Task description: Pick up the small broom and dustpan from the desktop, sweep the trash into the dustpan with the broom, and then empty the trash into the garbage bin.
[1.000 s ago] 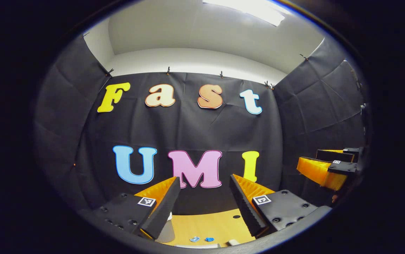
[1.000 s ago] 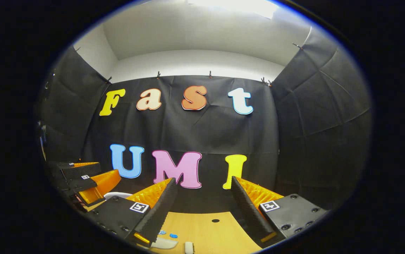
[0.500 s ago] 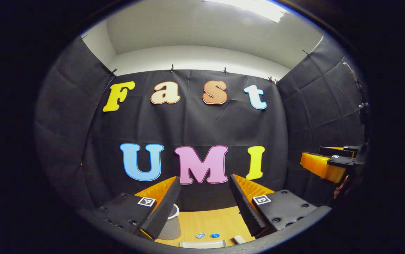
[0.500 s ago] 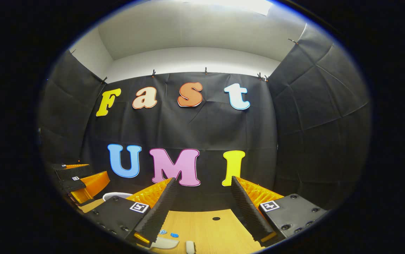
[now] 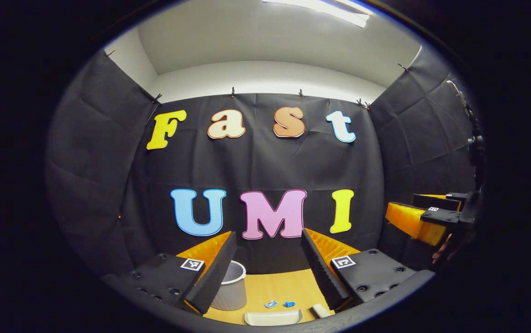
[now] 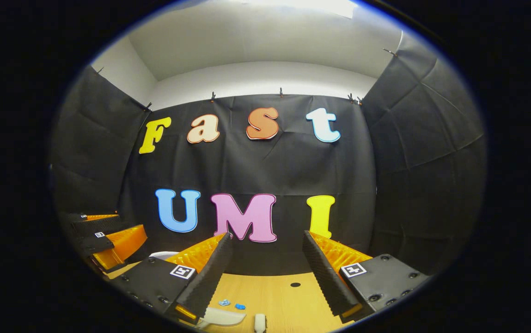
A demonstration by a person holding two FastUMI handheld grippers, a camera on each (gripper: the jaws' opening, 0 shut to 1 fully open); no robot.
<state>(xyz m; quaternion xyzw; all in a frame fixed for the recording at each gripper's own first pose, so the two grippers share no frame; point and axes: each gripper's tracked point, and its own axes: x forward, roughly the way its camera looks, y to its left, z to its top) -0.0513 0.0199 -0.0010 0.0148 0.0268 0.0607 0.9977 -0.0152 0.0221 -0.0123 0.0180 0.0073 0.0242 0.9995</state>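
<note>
Your left gripper [image 5: 267, 259] has its fingers spread wide with nothing between them, held above the wooden desktop [image 5: 270, 286]. Past its left finger the grey garbage bin [image 5: 231, 291] stands upright on the desk, partly hidden by that finger. Ahead, between the fingers, two small blue scraps of trash [image 5: 280, 304] lie close together on the wood, and just nearer you the pale dustpan [image 5: 273, 317] lies flat, with the end of what looks like the small broom [image 5: 320, 310] beside it to the right. Your right gripper [image 6: 265, 263] is also wide apart and holds nothing, raised above the same desk. In its view the blue scraps sit near its left finger, the dustpan at the lower edge, the broom's tip just right of it, and the bin's rim peeks over the left finger.
</note>
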